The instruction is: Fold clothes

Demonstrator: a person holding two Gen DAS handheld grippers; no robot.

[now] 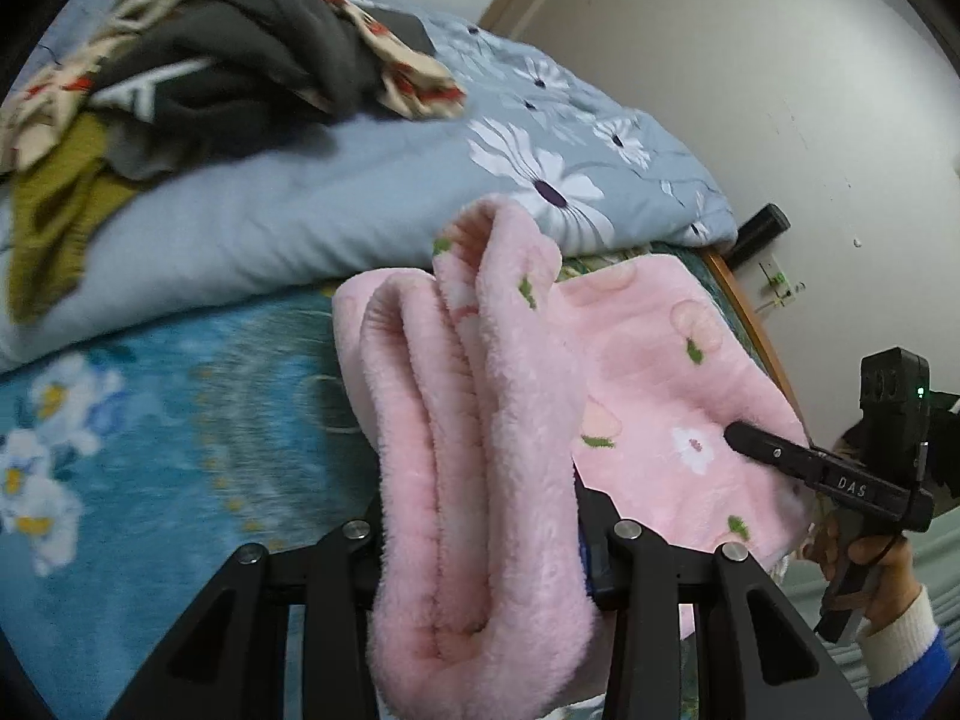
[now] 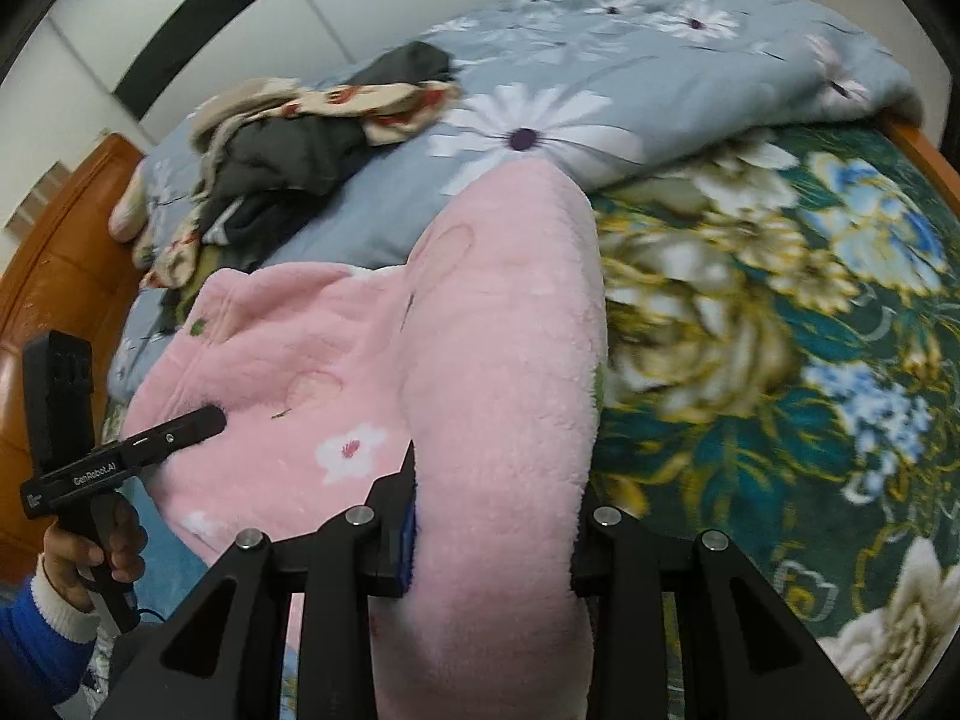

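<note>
A pink fleece garment with small flower prints [image 1: 654, 372] hangs over the bed, held up at two places. In the left wrist view, a thick bunch of its folds runs between the jaws of my left gripper [image 1: 480, 546], which is shut on it. The right wrist view shows a broad pink fold [image 2: 504, 360] clamped in my right gripper [image 2: 492, 534], also shut. Each view shows the other gripper off to the side, held by a hand: the right gripper [image 1: 750, 441] and the left gripper [image 2: 204, 423], both with fingertips at the pink cloth. The fleece hides the pads.
A heap of dark, beige and olive clothes [image 1: 198, 78] lies on a grey-blue floral duvet [image 1: 372, 192] at the back. A teal floral bedspread [image 2: 780, 330] covers the bed in front. The wooden bed frame [image 2: 54, 276] and a wall [image 1: 750, 90] border it.
</note>
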